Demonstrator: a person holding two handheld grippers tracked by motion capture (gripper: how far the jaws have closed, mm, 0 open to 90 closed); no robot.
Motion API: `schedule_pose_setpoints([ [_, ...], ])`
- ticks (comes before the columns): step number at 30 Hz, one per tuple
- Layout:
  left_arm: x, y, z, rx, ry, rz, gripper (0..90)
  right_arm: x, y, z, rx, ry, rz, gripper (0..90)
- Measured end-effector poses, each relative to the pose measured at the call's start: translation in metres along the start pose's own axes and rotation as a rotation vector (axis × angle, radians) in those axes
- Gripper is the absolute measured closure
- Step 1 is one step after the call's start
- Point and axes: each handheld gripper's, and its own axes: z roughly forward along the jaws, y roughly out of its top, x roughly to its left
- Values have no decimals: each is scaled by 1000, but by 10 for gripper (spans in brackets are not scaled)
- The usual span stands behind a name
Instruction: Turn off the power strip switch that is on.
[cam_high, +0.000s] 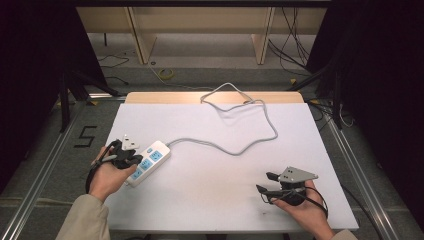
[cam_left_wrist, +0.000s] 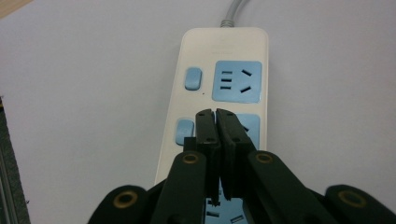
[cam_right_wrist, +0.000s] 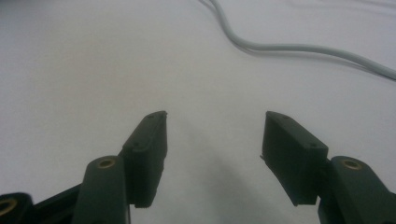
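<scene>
At the frame's lower left, the left gripper (cam_high: 131, 161) hovers over the power strip (cam_high: 149, 161) on the white surface (cam_high: 220, 170), fingers (cam_left_wrist: 208, 133) pressed together, empty. At lower right, the right gripper (cam_high: 265, 182) holds its fingers (cam_right_wrist: 149, 140) wide apart.

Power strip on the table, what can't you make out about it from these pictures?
- Left gripper view: the closed left claw covers the power strip's middle socket; the bottom edge cuts off its near end.
- High view: socket and button details are too small; the cord's far end drops behind the table's far edge.
</scene>
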Motion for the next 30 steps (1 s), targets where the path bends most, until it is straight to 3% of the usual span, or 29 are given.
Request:
schedule_pose_setpoints([
  [22,-26,7,-2,-115,-82,27,777,1,0,0,-4,5,1,412],
  [30,-38,11,1,-143,-111,51,687,1,0,0,-4,8,2,412],
])
